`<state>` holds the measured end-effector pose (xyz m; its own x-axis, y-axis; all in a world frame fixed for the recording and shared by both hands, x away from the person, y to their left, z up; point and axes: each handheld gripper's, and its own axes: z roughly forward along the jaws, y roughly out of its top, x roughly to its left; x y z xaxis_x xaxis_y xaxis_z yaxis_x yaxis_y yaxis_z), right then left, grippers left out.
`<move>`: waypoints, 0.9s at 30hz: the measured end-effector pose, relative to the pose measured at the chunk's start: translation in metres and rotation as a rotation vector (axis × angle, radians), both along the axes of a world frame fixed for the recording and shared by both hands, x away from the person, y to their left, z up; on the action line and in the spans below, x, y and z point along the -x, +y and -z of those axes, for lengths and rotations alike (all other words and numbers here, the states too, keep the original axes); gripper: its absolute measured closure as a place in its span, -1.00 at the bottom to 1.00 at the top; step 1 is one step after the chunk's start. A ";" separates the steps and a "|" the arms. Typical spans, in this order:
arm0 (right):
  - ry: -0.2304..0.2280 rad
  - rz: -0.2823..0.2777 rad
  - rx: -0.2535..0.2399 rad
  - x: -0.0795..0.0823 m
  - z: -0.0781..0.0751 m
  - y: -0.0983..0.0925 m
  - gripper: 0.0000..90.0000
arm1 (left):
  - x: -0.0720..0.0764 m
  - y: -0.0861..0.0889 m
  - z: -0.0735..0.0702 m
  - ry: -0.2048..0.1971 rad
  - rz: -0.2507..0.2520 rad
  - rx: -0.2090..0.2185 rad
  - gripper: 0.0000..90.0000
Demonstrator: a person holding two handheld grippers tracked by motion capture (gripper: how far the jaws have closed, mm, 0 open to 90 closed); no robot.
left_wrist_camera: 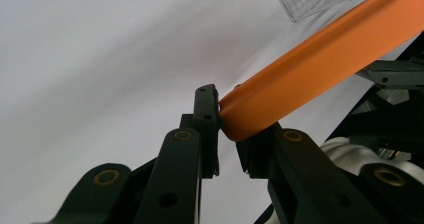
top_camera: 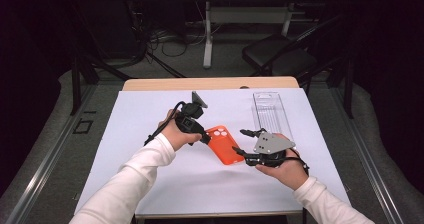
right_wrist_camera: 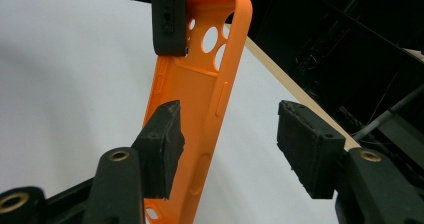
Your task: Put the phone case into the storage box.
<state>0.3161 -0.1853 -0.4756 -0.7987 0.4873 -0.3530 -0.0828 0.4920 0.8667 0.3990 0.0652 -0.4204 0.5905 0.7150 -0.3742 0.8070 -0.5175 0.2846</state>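
Clamping the orange phone case point(top_camera: 224, 144) at its camera end, the left tool point(top_camera: 206, 138) holds it above the surface; the right tool point(top_camera: 243, 143) stands apart around its other end.

The desk point(top_camera: 150, 85) has a pale wooden top, whose far edge shows as a bare strip, and nearly all of it is covered by a white sheet point(top_camera: 135, 134) lying flat and reaching to its near edge. A clear plastic tray point(top_camera: 269, 111) with ribbed inside lies directly on the sheet at the far right, its long side running away from the person. An orange phone case point(top_camera: 226, 145) is near the sheet's middle, tilted, one end raised off it.
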 end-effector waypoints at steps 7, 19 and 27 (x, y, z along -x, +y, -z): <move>0.024 0.013 -0.004 -0.001 -0.003 0.000 -0.06 | -0.001 -0.005 -0.001 0.009 -0.003 -0.029 0.78; 0.041 0.024 0.005 -0.001 -0.005 0.001 -0.06 | -0.004 -0.007 -0.001 0.011 -0.012 -0.058 0.78; 0.031 0.034 0.035 -0.003 -0.007 0.007 -0.01 | -0.009 -0.010 -0.003 0.019 -0.023 -0.124 0.78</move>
<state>0.3190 -0.1785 -0.4689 -0.7926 0.5020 -0.3460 -0.0394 0.5242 0.8507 0.4078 0.0547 -0.4172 0.5674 0.7695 -0.2931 0.8234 -0.5295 0.2040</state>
